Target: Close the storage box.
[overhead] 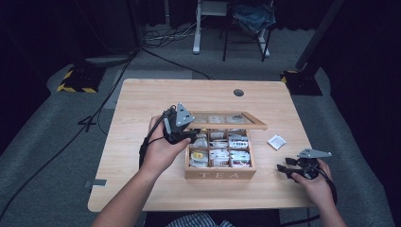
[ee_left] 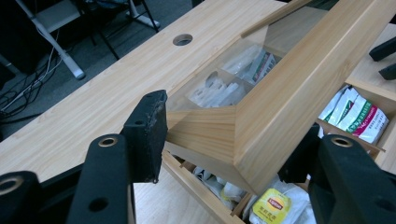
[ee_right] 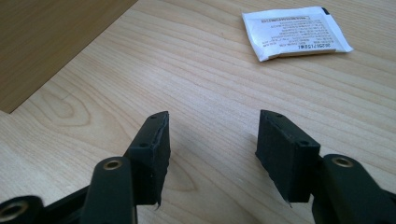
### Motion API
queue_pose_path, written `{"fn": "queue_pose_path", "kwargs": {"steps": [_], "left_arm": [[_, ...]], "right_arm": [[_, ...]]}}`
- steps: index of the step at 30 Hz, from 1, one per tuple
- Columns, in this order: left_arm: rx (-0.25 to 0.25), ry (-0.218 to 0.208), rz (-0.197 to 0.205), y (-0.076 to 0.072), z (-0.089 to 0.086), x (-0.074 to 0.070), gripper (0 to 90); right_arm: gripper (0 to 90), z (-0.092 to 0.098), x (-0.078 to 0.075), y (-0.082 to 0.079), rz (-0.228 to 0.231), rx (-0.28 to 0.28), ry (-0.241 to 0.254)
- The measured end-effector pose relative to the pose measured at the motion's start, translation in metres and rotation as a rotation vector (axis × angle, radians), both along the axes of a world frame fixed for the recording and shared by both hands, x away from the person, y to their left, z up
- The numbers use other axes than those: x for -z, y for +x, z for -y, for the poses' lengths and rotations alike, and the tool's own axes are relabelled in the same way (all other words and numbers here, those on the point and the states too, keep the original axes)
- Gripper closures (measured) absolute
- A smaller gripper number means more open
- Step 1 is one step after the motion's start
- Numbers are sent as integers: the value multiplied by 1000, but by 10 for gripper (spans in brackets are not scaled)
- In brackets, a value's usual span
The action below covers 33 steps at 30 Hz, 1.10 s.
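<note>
My left gripper (ee_left: 224, 140) clasps the smooth bamboo lid (ee_left: 280, 98) corner — glass-paned; my right gripper (ee_right: 212, 154) rests released over grained desk (ee_right: 196, 70).

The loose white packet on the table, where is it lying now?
In the high view the white packet lies flat on the table, right of the tea box, ahead of the right gripper.

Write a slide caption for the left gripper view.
Left gripper grips the tea box lid corner above the tea bags.
</note>
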<state>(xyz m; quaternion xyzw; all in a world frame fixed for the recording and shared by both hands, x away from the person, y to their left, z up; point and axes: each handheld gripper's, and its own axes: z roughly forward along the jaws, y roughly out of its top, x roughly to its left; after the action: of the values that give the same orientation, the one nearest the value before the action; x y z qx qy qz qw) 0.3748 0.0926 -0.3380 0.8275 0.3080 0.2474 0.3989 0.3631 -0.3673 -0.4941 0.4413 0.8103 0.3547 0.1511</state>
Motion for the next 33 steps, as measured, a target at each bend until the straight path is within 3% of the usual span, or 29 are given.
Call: {"fn": "queue_pose_path", "kwargs": {"steps": [17, 23, 33], "left_arm": [[3, 22, 14, -14, 0, 15, 363], [-6, 3, -28, -16, -4, 23, 369], [-9, 11, -47, -23, -5, 33, 365]], "right_arm": [[447, 1, 1, -1, 9, 11, 15], [446, 1, 2, -1, 12, 11, 12], [441, -1, 2, -1, 20, 8, 5]]}}
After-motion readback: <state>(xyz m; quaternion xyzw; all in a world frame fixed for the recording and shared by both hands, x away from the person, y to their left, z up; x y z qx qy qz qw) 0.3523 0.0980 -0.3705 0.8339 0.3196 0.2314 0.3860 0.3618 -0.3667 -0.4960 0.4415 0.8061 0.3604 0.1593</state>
